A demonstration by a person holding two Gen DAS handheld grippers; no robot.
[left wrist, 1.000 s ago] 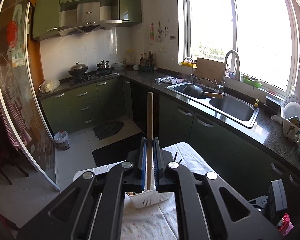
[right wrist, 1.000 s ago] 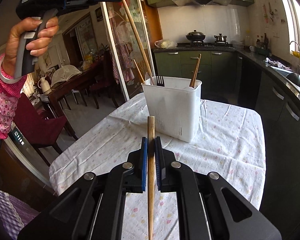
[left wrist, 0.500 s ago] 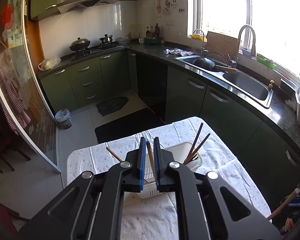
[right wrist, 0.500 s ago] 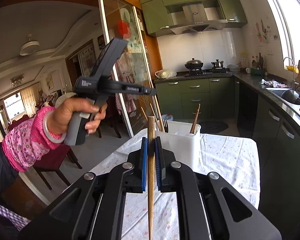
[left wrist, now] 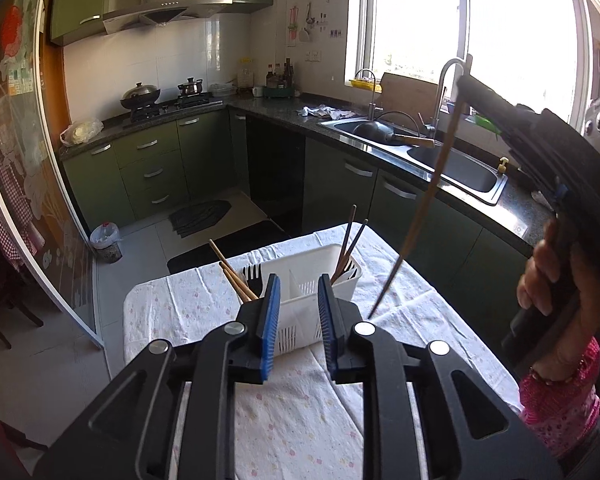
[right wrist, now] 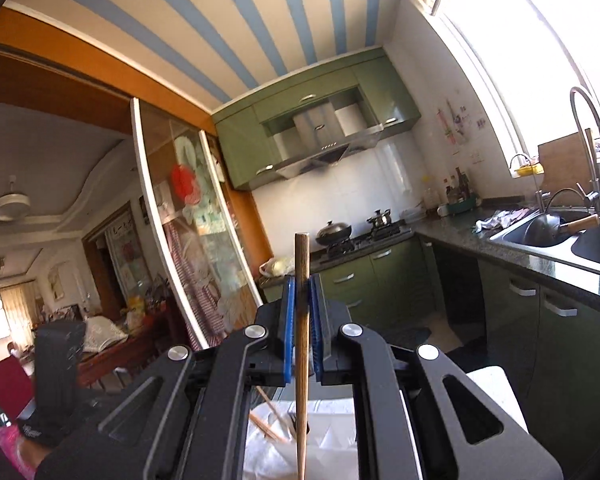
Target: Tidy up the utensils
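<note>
The left gripper (left wrist: 298, 320), low centre of its view, has its fingers spread with nothing between them, above the white utensil basket (left wrist: 312, 276) near the table's (left wrist: 204, 304) far edge. The right gripper (right wrist: 302, 320) clamps a wooden chopstick (right wrist: 301, 320), whose tip hangs right of the basket over bare cloth.

Left gripper (left wrist: 299, 318) now gapes open with nothing between its pads; the chopstick it clamped a second ago is gone from it, and light sticks (left wrist: 233, 274) lean in the caddy's (left wrist: 309, 276) left compartment. Right gripper (right wrist: 301, 330) has swung up toward the ceiling, its chopstick (right wrist: 301, 344) now hanging tip-down over the cloth (left wrist: 416, 312), just right of the caddy.
</note>
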